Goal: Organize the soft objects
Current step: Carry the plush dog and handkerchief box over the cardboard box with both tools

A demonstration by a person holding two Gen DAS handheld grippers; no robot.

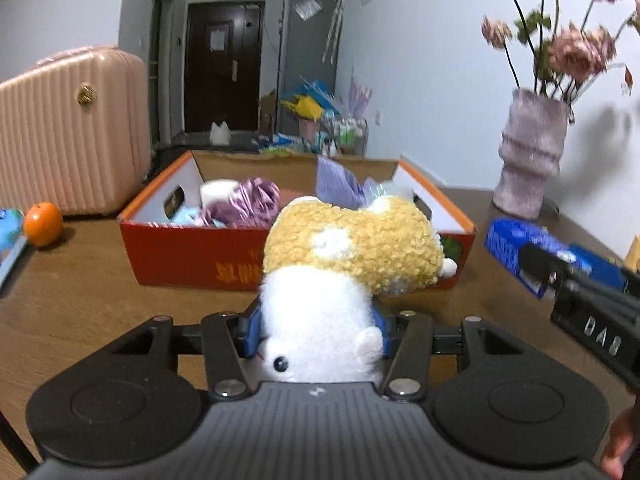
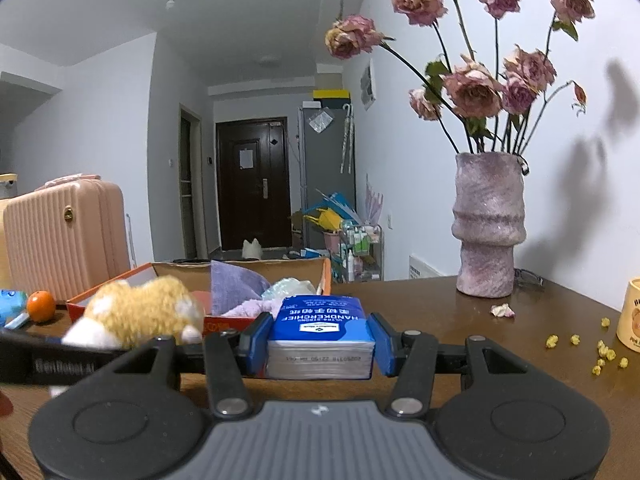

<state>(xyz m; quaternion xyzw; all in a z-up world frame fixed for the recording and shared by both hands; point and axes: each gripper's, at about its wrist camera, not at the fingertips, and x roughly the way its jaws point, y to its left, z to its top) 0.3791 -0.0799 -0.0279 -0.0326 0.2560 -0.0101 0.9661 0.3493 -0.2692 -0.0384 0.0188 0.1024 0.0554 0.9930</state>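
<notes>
Tools, two: one plush toy [image 1: 344, 276], one tissue pack [image 2: 320, 336] (both clamped).

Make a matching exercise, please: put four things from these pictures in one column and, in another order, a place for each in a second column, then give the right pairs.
Things
1. yellow and white plush toy
2. blue pack of paper handkerchiefs
3. round orange fruit
4. shiny purple cloth

Places
A. on the brown wooden table, beside the pink ribbed suitcase
B. between the pads of the right gripper
C. inside the red cardboard box
D. between the pads of the left gripper

Pairs: 1-D, 2-B, 3-A, 4-C
</notes>
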